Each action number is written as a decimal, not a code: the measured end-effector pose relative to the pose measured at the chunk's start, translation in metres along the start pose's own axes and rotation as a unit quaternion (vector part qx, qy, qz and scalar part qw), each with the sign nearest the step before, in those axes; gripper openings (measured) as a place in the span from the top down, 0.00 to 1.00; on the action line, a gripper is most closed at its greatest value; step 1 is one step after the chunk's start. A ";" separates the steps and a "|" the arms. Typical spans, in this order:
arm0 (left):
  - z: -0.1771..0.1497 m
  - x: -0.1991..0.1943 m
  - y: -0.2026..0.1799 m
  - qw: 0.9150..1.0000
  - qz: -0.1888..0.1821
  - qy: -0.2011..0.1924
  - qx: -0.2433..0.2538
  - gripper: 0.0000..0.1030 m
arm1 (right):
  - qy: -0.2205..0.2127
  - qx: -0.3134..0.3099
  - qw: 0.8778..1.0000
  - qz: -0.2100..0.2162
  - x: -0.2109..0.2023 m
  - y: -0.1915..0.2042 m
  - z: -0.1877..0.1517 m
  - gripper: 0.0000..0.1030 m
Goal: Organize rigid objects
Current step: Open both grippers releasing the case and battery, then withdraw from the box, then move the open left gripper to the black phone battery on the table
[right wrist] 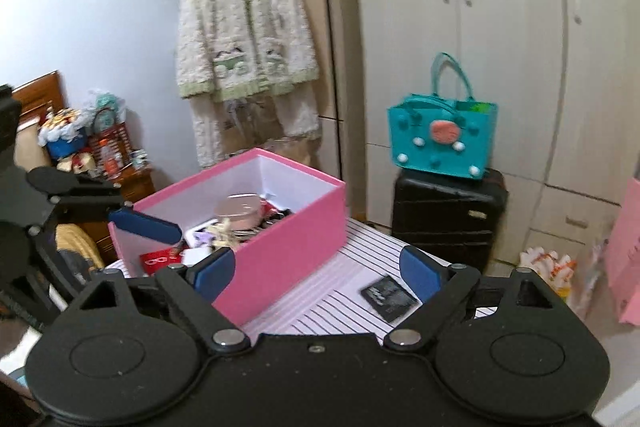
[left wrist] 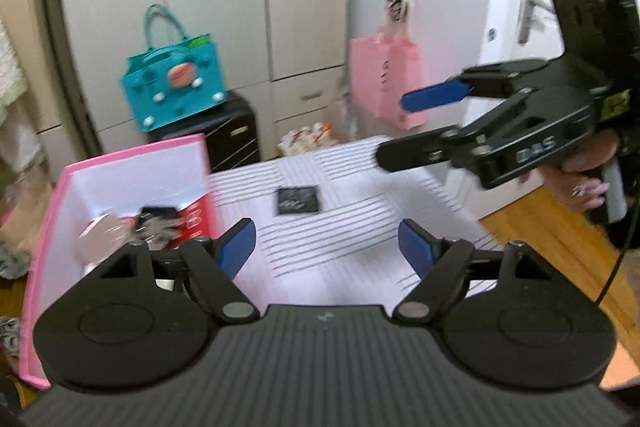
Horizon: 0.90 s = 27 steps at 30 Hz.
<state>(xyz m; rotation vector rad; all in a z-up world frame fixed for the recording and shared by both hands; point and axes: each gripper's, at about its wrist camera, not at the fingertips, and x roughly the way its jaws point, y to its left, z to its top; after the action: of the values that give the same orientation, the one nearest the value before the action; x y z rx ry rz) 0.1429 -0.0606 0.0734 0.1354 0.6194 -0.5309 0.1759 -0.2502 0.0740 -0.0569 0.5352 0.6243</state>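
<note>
A pink box (left wrist: 120, 163) with white inner walls stands on the striped table (left wrist: 360, 227), holding several small items: a round pink tin (right wrist: 240, 213), a red card, dark bits. A flat black packet (left wrist: 298, 201) lies on the table beside the box; it also shows in the right wrist view (right wrist: 390, 297). My left gripper (left wrist: 328, 251) is open and empty, above the table's near side, right of the box. My right gripper (right wrist: 316, 271) is open and empty, raised above the table; it shows in the left wrist view (left wrist: 400, 131) at the right. The box in the right wrist view (right wrist: 288, 243) sits ahead-left.
A black suitcase (right wrist: 444, 223) with a teal bag (right wrist: 442, 137) on top stands behind the table by the wardrobe (right wrist: 500, 27). A pink bag (left wrist: 386, 83) hangs on the white fridge (left wrist: 440, 7). A coat (right wrist: 244, 39) hangs by the wall. A cluttered wooden stand (right wrist: 92, 155) is at left.
</note>
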 end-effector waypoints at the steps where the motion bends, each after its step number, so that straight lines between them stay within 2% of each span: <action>1: 0.002 0.007 -0.007 1.000 -0.005 -0.002 0.000 0.21 | 0.003 0.011 1.000 -0.001 0.000 -0.007 -0.003 0.11; 5: 0.004 0.040 -0.026 1.000 -0.023 0.004 -0.006 0.21 | 0.013 0.080 0.997 0.005 0.003 -0.043 -0.016 0.11; 7: 0.005 0.056 -0.027 0.999 -0.039 0.018 -0.021 0.21 | 0.017 0.110 0.994 0.004 0.006 -0.059 -0.023 0.11; 9: 0.004 0.075 -0.025 0.998 -0.038 0.029 -0.029 0.21 | 0.023 0.131 0.991 0.007 0.010 -0.072 -0.031 0.11; 16: 0.000 0.134 -0.013 0.996 0.000 0.040 -0.076 0.21 | 0.048 0.173 0.983 0.039 0.047 -0.105 -0.045 0.11; 20: -0.007 0.165 0.000 0.990 -0.021 0.075 -0.115 0.21 | 0.064 0.176 0.981 0.056 0.074 -0.120 -0.050 0.12; 23: -0.012 0.179 0.006 0.989 0.004 0.068 -0.128 0.21 | 0.074 0.187 0.977 0.067 0.098 -0.132 -0.055 0.26; 24: -0.013 0.182 0.006 0.990 0.016 0.062 -0.125 0.21 | 0.080 0.191 0.976 0.072 0.109 -0.136 -0.056 0.33; 27: -0.015 0.192 0.007 0.990 0.065 0.038 -0.116 0.21 | 0.099 0.194 0.972 0.085 0.136 -0.142 -0.057 0.45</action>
<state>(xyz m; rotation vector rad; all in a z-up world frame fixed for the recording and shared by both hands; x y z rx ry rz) 0.2706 -0.1334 -0.0510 -0.0243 0.7373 -0.3257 0.3235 -0.3039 -0.0581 0.3010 0.8545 0.6747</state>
